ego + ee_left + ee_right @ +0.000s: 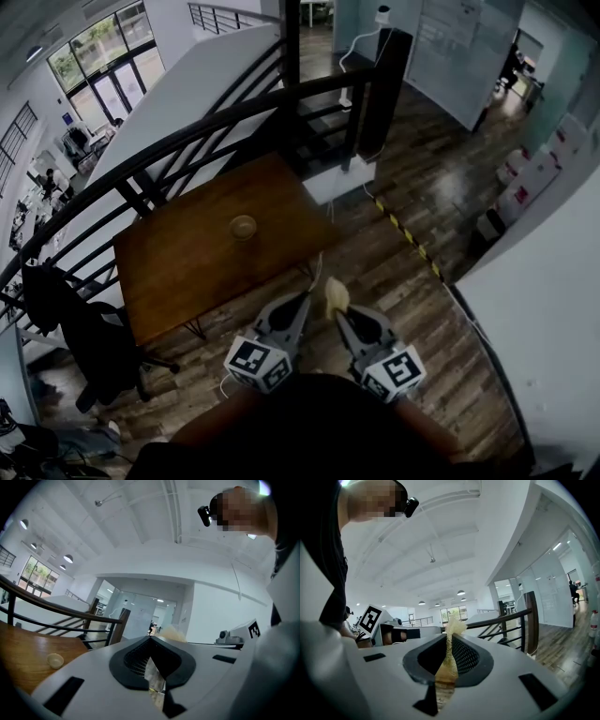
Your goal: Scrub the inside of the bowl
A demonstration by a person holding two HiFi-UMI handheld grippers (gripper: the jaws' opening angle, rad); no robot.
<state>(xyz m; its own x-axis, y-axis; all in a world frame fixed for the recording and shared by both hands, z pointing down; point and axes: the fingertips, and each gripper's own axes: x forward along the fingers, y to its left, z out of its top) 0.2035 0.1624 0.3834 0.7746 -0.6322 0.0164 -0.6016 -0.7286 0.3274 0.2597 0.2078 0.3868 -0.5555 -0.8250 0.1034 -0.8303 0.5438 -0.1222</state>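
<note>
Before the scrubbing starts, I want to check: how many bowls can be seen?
1. The bowl stands near the middle of the wooden table. No other shows, though the darker corners are hard to read.

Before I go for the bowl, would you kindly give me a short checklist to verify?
1. Yellowish scrubbing pad clamped in right hand-held gripper: ok.
2. Left hand-held gripper empty, jaws shut: ok.
3. Small tan round bowl upright on brown wooden table: ok.
4. Pad at the bowl: not ok, well apart from it.
5. Bowl's inside free of contents: cannot tell.
</note>
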